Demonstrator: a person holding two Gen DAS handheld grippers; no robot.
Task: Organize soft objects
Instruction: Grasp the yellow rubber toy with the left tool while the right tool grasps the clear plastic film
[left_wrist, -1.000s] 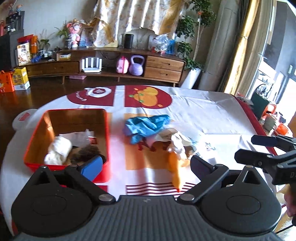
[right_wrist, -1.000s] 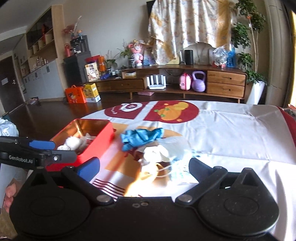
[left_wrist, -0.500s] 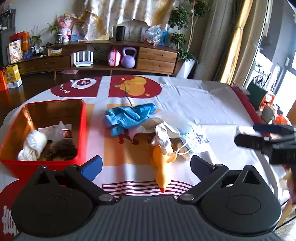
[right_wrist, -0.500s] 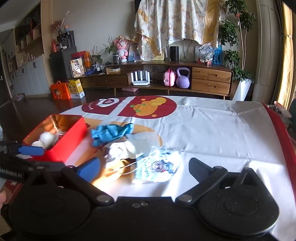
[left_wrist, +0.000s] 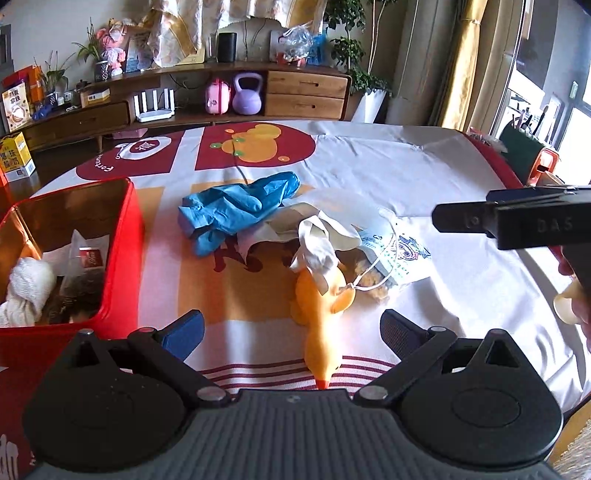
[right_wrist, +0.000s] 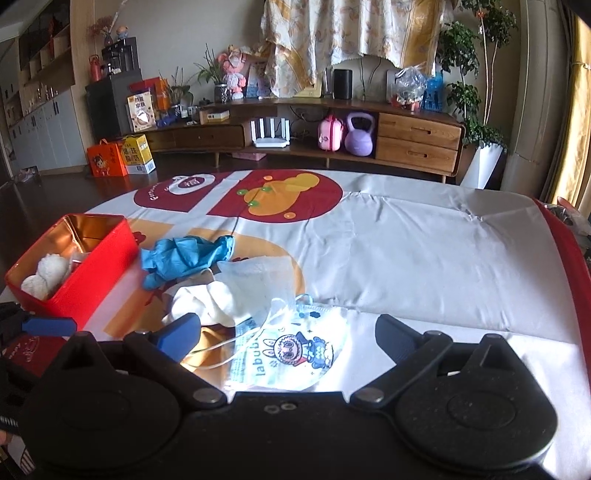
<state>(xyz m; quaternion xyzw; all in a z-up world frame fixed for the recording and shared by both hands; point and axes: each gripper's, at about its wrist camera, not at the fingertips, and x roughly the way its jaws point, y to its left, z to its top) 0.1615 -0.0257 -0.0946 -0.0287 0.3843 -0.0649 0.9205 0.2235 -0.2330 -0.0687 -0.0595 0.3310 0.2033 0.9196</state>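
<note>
A pile of soft things lies on the table: a blue glove (left_wrist: 236, 212) (right_wrist: 184, 256), a white glove (left_wrist: 319, 245) (right_wrist: 212, 302), a printed face mask (left_wrist: 397, 254) (right_wrist: 295, 349) and an orange plush toy (left_wrist: 321, 321). A red box (left_wrist: 123, 258) (right_wrist: 92, 273) at the left holds a white ball of cloth (left_wrist: 26, 288) and other items. My left gripper (left_wrist: 291, 330) is open and empty, just before the orange toy. My right gripper (right_wrist: 288, 334) is open and empty, low over the mask; it also shows in the left wrist view (left_wrist: 509, 219).
The table wears a white cloth with red and orange prints (left_wrist: 255, 147). A wooden sideboard (right_wrist: 413, 138) with a purple kettlebell (right_wrist: 358, 134) stands behind the table. The table's red edge (right_wrist: 565, 243) runs at the right.
Both grippers have moved forward and right, closer to the pile. The orange toy now lies between my left fingers, and the mask lies between my right fingers. Both stay open.
</note>
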